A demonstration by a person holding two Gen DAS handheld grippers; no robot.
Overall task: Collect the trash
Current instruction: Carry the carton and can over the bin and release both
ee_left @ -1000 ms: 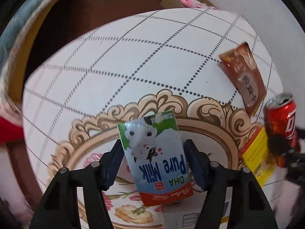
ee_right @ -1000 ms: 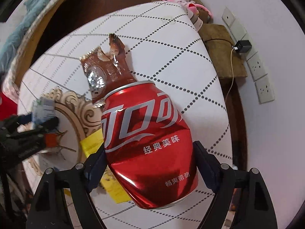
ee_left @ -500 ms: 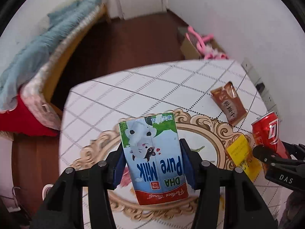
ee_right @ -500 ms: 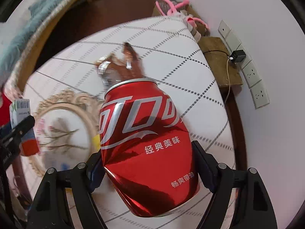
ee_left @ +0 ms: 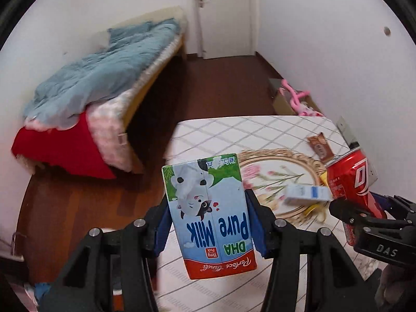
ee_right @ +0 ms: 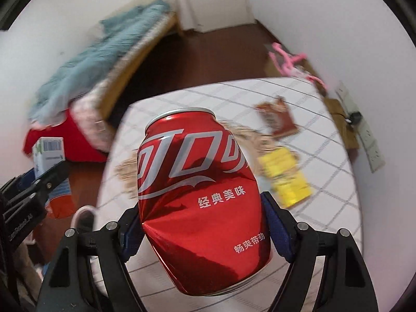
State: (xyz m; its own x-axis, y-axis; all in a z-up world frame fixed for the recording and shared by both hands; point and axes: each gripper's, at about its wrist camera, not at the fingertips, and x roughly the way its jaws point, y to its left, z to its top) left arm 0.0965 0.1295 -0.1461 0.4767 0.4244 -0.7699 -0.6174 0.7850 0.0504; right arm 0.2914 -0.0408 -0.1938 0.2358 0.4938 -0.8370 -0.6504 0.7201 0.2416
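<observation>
Red soda can point(ee_right: 202, 197), dented, clamped between the fingers of the right gripper point(ee_right: 201, 230), raised above a white checked table point(ee_right: 325, 161). Blue-and-green milk carton point(ee_left: 209, 215), upside down, pinched in the left gripper point(ee_left: 208, 225). On the table: 1 brown wrapper point(ee_right: 277, 117), 1 yellow packet point(ee_right: 286, 179).

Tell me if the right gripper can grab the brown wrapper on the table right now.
Probably not: the right gripper is already clamped on the red can, so its jaws are full. The brown wrapper lies uncovered on the table.
</observation>
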